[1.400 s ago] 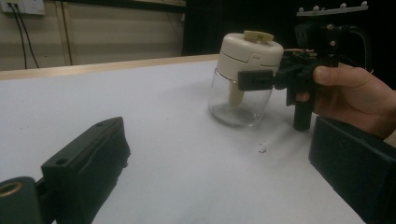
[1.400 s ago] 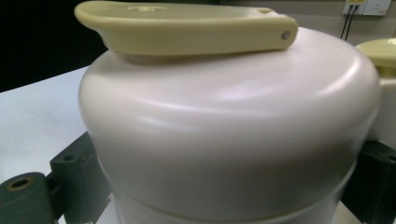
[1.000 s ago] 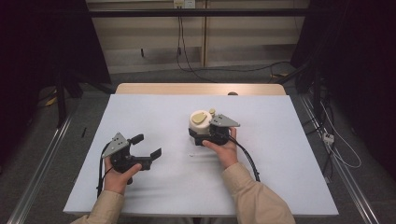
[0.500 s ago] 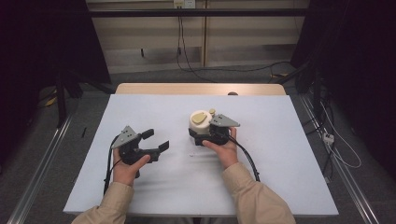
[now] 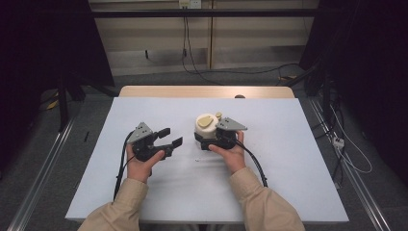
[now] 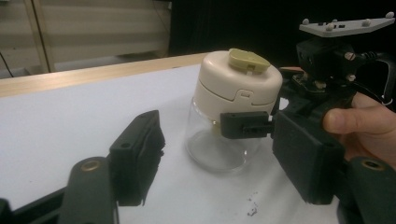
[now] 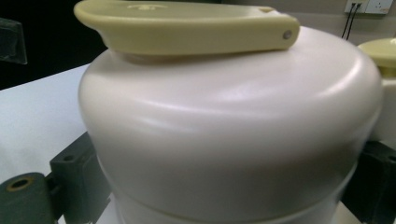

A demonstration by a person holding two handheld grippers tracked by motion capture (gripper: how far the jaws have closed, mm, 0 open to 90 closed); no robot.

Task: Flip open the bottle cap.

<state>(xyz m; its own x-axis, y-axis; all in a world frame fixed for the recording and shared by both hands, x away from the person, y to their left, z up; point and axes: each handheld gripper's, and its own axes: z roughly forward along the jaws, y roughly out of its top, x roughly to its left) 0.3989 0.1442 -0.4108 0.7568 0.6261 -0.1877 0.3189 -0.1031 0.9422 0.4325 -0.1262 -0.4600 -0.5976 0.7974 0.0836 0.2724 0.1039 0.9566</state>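
Note:
A jar with a clear glass body (image 6: 212,149) and a cream lid (image 5: 207,126) (image 6: 238,86) stands upright mid-table, a tan flip tab (image 7: 187,25) on top. My right gripper (image 5: 205,140) (image 7: 224,191) is shut on the jar, one finger (image 6: 246,125) pressed to the glass just under the lid. My left gripper (image 5: 172,136) (image 6: 219,161) sits to the jar's left, pointing at it and a little short of it. Its jaws are open and have just been closing, with nothing between them.
The white table sheet (image 5: 288,144) has a wooden strip (image 5: 207,91) along its far edge, with a small dark knob (image 5: 239,96) there. A few dark crumbs (image 5: 197,159) lie in front of the jar. Cables and metal rails run on the floor around.
My left gripper has moved right toward the jar and its jaws have narrowed. The right gripper and the jar have stayed put.

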